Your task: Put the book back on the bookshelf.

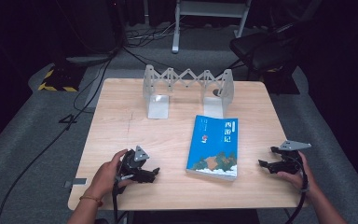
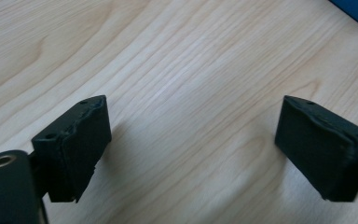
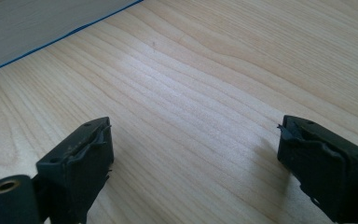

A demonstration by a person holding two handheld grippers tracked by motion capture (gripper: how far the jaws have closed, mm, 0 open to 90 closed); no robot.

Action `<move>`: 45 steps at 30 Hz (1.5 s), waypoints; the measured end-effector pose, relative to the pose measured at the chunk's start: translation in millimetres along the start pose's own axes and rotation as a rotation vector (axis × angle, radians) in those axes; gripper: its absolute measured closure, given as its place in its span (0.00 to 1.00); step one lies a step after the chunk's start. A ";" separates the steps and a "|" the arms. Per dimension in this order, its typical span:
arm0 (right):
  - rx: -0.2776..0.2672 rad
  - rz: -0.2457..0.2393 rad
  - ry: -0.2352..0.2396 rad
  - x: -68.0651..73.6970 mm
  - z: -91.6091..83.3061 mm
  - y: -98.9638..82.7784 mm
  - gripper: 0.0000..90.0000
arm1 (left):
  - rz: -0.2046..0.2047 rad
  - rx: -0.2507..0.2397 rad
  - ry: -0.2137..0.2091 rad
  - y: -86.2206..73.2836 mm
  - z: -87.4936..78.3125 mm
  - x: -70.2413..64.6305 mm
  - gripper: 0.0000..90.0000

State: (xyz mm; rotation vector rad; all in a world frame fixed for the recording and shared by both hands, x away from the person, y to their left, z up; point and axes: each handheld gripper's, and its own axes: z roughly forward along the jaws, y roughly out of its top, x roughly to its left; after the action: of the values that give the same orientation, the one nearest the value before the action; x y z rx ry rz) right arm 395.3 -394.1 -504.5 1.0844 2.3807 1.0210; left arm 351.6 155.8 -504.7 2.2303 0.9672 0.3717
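Observation:
A blue book point(image 1: 213, 146) with a landscape picture on its cover lies flat near the middle of the wooden table point(image 1: 121, 130). To its left, my left gripper point(image 1: 155, 172) rests low over the table, jaws wide apart with only bare wood between them point(image 2: 193, 135); a blue corner of the book point(image 2: 356, 10) shows at the top right of its view. On the other side of the book, my right gripper point(image 1: 263, 164) stands open over bare wood point(image 3: 193, 154), pointing at the book's page edge point(image 3: 32, 23).
A grey folding book rack point(image 1: 186, 88) stands at the back of the table. Cables point(image 1: 42, 149) trail over the dark floor to the left, and a black chair point(image 1: 261, 46) stands behind the table at the right.

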 end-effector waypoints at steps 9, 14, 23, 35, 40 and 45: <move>0.017 0.001 -0.007 3.3 3.6 5.4 0.13 | 0.029 0.024 -0.043 16.8 16.3 -1.7 0.00; 0.062 -0.055 0.013 2.0 6.4 18.9 0.23 | -0.004 0.022 -0.006 18.2 17.6 -6.6 0.00; 0.059 -0.136 0.077 -1.5 20.4 70.1 0.26 | -0.002 0.021 -0.012 17.1 16.9 -7.9 0.01; 0.076 -0.198 0.174 14.6 48.1 84.0 0.29 | 0.049 0.023 -0.059 12.0 12.1 -8.8 0.00; 0.098 -0.246 0.200 26.2 50.2 84.5 0.29 | 0.054 0.023 -0.060 11.0 11.1 -8.1 0.01; 0.111 -0.285 0.204 31.3 53.4 78.9 0.31 | 0.068 0.021 -0.076 9.2 9.7 -6.7 0.01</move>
State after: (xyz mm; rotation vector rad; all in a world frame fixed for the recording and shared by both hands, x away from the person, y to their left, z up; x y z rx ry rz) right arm 445.1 -309.4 -484.1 0.6733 2.6852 0.9457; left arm 356.8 141.8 -505.5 2.2840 0.8613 0.3059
